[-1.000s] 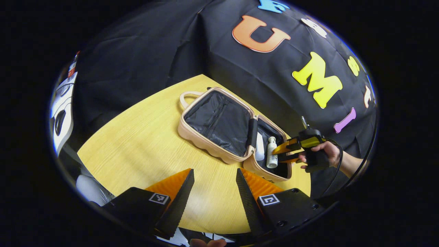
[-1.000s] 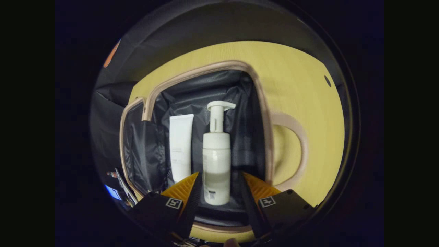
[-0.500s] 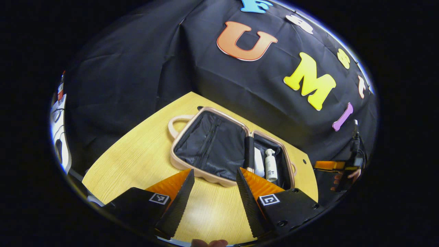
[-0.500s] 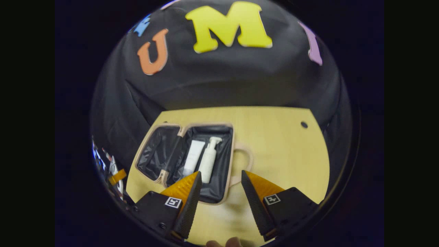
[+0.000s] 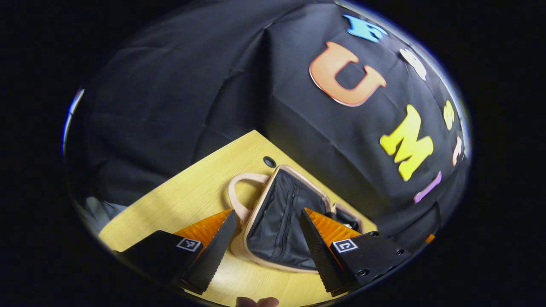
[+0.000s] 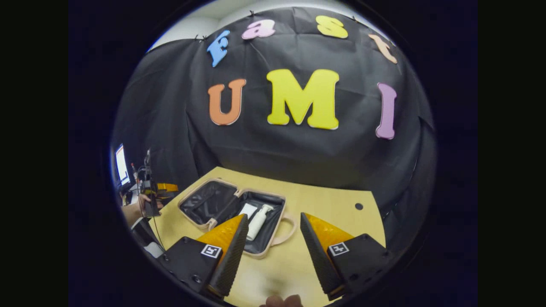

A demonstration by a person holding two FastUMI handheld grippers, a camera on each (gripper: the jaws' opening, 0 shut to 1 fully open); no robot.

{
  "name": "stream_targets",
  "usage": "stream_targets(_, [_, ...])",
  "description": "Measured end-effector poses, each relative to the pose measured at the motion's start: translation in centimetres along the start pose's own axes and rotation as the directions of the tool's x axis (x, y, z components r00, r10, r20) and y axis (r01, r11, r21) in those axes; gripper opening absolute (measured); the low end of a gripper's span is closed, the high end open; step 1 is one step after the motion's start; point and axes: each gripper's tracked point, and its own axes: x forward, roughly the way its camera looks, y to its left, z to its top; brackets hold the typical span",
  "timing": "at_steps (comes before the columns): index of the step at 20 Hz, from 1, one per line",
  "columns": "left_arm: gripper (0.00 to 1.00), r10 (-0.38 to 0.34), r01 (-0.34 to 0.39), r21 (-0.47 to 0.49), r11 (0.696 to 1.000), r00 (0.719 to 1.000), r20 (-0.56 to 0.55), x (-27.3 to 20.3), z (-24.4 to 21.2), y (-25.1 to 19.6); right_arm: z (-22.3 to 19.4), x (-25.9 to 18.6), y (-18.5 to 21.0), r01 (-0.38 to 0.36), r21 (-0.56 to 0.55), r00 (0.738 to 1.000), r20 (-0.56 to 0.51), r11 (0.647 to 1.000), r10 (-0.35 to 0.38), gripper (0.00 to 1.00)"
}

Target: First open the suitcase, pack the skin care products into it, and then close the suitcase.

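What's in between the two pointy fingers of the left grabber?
In the left gripper view, the open suitcase's lid half with its dark zipped lining lies between the left gripper's spread fingers. Its loop handle sits beside one finger.

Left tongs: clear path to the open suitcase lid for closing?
Likely yes. The left tongs stand open, with the suitcase lid between the fingers. The right tongs hold back over the table, empty.

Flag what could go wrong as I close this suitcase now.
The pump bottle and tube lie loose in the suitcase; swinging a half over may shift them so that the rim catches one. The left gripper is open near the lid's handle; a glancing push may slide the case across the table.
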Motion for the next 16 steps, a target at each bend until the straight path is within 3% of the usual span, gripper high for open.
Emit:
stream_targets(2, [0.96, -0.029, 0.035, -0.126, 0.991, 0.999, 0.045, 2.1, 1.6, 1.1, -0.2, 0.2, -0.2, 0.012, 0.012, 1.000, -0.008, 1.000, -0.011, 0.72])
stream_targets(7, [0.95, -0.024, 0.044, -0.309, 0.950, 0.997, 0.067, 4.0, 2.9, 5.7, -0.5, 0.4, 0.4, 0.013, 0.010, 0.999, -0.040, 1.000, -0.012, 0.70])
stream_targets(10, [0.94, -0.049, 0.063, -0.359, 0.931, 0.998, 0.048, 4.6, 2.3, 6.5, -1.0, 1.1, 1.3, 0.011, 0.013, 0.998, -0.063, 1.000, -0.010, 0.73])
stream_targets(11, [0.81, -0.064, 0.071, -0.371, 0.926, 0.997, 0.033, 5.0, 1.9, 6.5, -1.2, 1.4, 1.6, 0.009, 0.019, 0.998, -0.067, 1.000, -0.008, 0.73])
stream_targets(15, [0.87, -0.096, 0.084, -0.397, 0.914, 0.995, -0.011, 7.2, 1.0, 6.2, -1.2, 1.4, 2.1, 0.016, 0.010, 0.997, -0.070, 1.000, -0.015, 0.70])
stream_targets(16, [0.85, -0.097, 0.083, -0.395, 0.915, 0.995, -0.015, 7.8, 0.9, 6.0, -1.2, 1.3, 2.2, 0.017, -0.007, 0.998, -0.066, 1.000, -0.018, 0.76])
